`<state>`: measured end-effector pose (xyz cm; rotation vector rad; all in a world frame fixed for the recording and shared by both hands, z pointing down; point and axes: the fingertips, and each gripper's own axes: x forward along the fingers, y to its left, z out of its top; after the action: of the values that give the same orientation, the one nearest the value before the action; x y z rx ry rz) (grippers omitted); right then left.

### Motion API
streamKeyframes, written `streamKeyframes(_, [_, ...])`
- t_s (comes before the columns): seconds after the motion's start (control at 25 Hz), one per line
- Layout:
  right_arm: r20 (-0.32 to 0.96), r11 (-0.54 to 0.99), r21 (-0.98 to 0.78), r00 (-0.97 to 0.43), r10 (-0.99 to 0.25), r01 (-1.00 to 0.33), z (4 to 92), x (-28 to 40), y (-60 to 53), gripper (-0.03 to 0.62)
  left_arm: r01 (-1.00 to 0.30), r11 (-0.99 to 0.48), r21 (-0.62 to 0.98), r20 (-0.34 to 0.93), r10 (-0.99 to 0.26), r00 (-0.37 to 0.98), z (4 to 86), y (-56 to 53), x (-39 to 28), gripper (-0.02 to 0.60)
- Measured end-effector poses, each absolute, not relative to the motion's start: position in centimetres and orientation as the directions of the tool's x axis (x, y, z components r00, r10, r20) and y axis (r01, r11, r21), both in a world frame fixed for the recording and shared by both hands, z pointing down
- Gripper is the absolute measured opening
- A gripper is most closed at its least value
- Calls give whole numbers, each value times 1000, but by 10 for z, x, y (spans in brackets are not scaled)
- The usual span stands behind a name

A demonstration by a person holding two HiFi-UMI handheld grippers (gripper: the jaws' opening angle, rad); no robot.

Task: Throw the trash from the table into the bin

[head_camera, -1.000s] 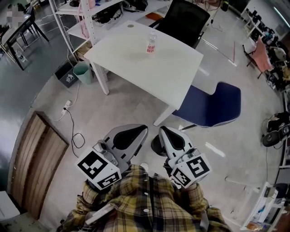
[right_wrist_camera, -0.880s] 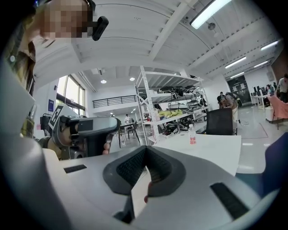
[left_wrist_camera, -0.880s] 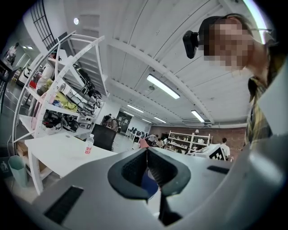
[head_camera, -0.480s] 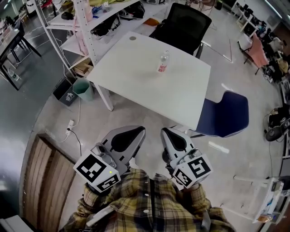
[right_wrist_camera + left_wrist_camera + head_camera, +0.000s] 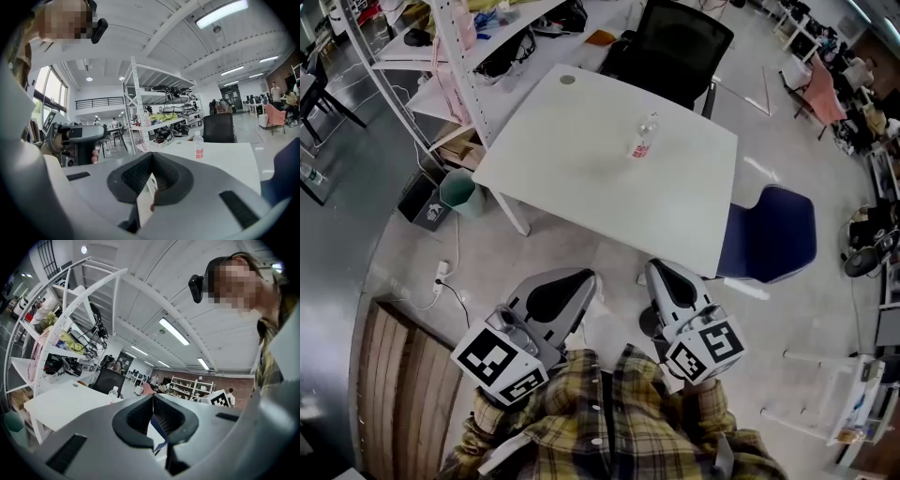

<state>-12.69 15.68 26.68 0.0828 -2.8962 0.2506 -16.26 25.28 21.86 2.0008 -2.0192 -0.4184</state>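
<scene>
Approach step: my left gripper [image 5: 584,277] and right gripper [image 5: 655,269] both closed, empty, short of the table [image 5: 581,169]. Next I must open on the water bottle [image 5: 642,139].

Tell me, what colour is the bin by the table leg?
Pale green; the bin shows best in the head view.

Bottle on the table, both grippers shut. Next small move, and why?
Probably bring the right gripper forward toward the bottle, opening its jaws on the way. The bottle stands upright near the middle of the table, well beyond both grippers, and roughly in line with the right one. Its jaws are together with nothing between them, as are the left gripper's.
</scene>
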Motion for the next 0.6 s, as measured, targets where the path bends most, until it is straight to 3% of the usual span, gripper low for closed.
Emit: streamKeyframes(0.6, [237,976,-179,-968,-77,-121,276,-259,63,-2,-930,-23,368,-10,-1000,21,216,167,-296,11])
